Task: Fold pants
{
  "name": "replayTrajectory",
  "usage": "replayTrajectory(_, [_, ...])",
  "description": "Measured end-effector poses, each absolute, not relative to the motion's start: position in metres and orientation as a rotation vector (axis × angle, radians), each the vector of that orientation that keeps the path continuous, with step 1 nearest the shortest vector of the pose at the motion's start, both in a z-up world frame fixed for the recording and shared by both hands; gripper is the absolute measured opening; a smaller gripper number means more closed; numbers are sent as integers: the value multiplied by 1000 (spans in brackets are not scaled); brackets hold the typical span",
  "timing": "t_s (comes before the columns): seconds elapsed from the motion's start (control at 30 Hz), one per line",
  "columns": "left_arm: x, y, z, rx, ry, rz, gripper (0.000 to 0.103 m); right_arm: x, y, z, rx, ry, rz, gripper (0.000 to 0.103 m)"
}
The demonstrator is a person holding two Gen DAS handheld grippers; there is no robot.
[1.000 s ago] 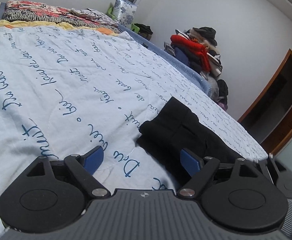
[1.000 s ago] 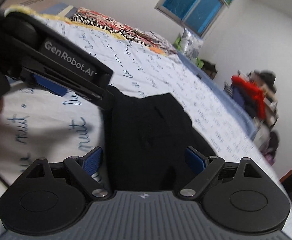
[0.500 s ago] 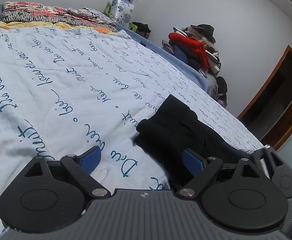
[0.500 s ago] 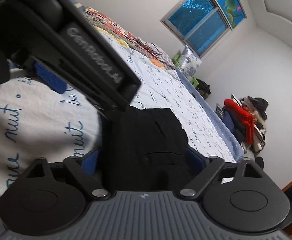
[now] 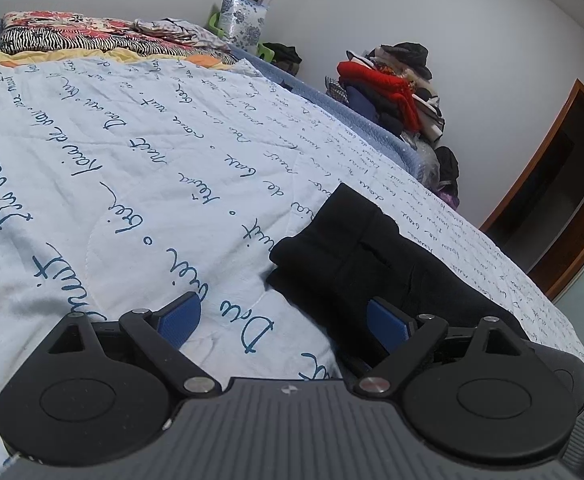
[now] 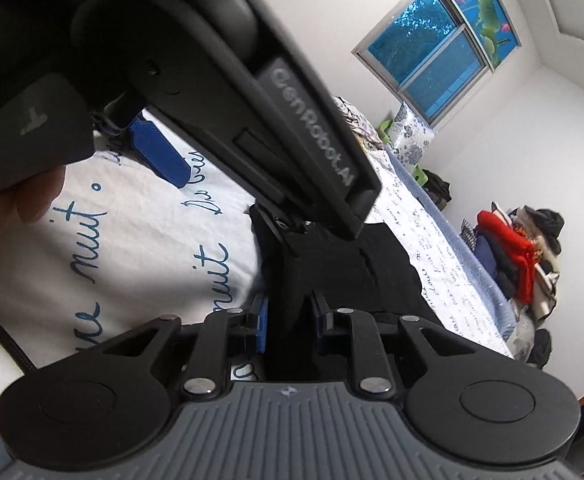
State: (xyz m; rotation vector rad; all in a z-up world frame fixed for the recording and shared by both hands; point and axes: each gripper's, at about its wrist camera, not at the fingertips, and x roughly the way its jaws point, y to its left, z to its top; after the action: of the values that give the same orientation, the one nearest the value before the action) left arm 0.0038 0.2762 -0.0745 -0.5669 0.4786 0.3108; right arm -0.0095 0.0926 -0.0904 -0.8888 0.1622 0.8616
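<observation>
Lower right of the left wrist view, one pair of black pants (image 5: 372, 256) lies folded in soft, matte layers on the quilted white bedspread (image 5: 131, 160) printed with blue cursive script. Left claw (image 5: 283, 320) is spread wide, released; right claw (image 6: 289, 324) is clenched on the pants' bunched black fabric.

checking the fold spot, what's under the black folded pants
The black folded pants lie directly on the pale blue quilt with dark blue script, which shows all around them. Anything beneath the pants themselves is covered. The right gripper pinches their near edge.
</observation>
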Motion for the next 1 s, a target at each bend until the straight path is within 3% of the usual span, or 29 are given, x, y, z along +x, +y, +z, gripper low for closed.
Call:
replayTrajectory(0.23, [6, 298, -65, -704, 529, 253, 92, 0, 90, -84, -850, 184, 877, 20])
replayTrajectory(0.6, [49, 345, -85, -1247, 661, -19, 95, 4, 88, -84, -817, 172, 858, 19])
replayTrajectory(0.9, [78, 344, -83, -1232, 692, 31, 95, 10, 82, -77, -735, 167, 850, 18])
replayTrajectory(0.97, [85, 344, -76, -1199, 685, 36, 88, 12, 80, -76, -718, 165, 847, 18])
replayTrajectory(1.0, [88, 344, -73, -1176, 681, 44, 74, 12, 80, -75, -715, 167, 846, 18])
